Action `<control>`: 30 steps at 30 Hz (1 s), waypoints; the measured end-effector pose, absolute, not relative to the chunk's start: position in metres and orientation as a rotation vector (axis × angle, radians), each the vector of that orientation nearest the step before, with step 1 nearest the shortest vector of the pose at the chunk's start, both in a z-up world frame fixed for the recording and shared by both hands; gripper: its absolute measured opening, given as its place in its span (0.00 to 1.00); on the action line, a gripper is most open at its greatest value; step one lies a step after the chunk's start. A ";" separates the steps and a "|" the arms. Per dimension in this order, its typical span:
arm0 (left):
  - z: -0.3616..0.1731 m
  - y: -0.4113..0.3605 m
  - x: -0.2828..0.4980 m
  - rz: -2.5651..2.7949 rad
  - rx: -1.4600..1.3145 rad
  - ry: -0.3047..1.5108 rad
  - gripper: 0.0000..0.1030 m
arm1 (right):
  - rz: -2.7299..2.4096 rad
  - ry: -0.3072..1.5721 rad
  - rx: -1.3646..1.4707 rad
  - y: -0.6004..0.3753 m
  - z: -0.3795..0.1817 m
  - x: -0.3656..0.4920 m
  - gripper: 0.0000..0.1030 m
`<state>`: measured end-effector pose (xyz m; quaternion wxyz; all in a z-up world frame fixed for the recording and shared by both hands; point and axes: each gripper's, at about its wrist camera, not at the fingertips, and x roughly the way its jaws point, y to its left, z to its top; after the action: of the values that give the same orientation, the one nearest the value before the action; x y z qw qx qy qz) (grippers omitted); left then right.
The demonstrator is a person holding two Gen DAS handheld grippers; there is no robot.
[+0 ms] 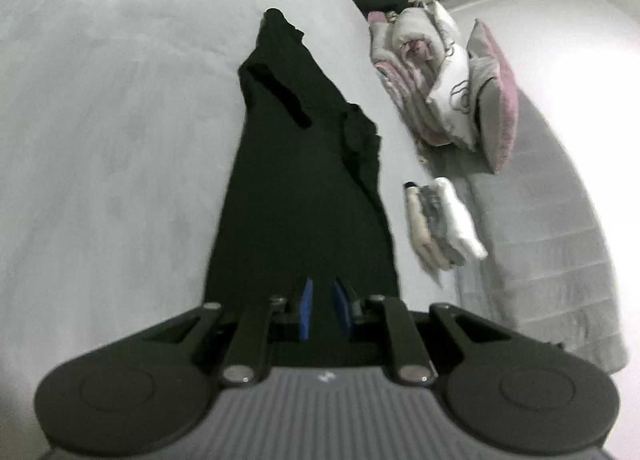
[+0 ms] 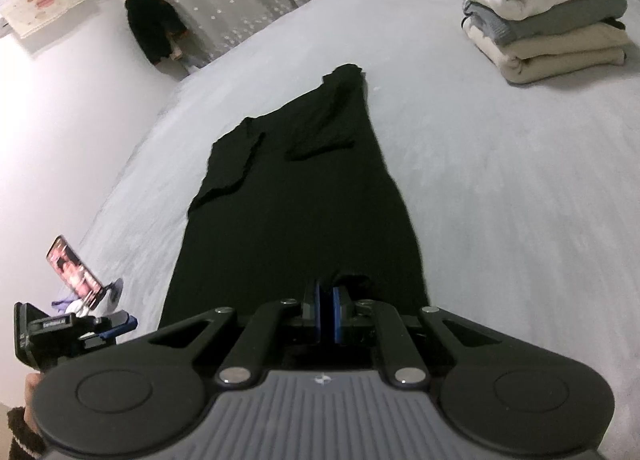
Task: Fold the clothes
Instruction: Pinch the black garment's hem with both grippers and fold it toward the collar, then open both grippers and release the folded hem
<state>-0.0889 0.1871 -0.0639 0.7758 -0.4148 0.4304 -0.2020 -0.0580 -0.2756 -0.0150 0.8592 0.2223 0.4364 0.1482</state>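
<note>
Left wrist view: left gripper (image 1: 323,306) and right gripper (image 2: 327,310) both pinch the near hem of the black garment (image 1: 296,188) spread on the bed (image 1: 100,120); carry both corners evenly forward, keeping the edge taut

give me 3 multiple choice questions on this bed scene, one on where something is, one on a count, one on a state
1. Where is the folded pile relative to the black garment, in the right wrist view?
A. far right
B. on it
C. under it

2. How many items are in the pile?
A. two
B. four
C. seven

3. How do the right tongs stand?
A. wide open, empty
B. shut on the garment's near edge
C. holding a pillow

Answers: 1 A, the pile sits apart on the bed. 2 B, white, grey and two beige layers. 3 B, blue pads nearly meet with black cloth between.
</note>
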 end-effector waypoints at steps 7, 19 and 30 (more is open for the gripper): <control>-0.087 0.184 -0.074 -0.429 -0.849 0.959 0.15 | 0.306 0.934 0.510 -0.278 -0.051 -0.019 0.09; -0.087 0.170 -0.090 -0.459 -0.676 0.904 0.46 | 0.294 0.934 0.370 -0.258 -0.070 -0.007 0.13; -0.049 0.161 -0.149 -0.476 -0.366 0.746 0.78 | 0.332 0.844 0.311 -0.248 -0.045 -0.024 0.40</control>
<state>-0.1486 0.1611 -0.0492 0.8874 -0.1761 0.3591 -0.2291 -0.0242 -0.2475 -0.0449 0.8872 0.1498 0.4062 0.1598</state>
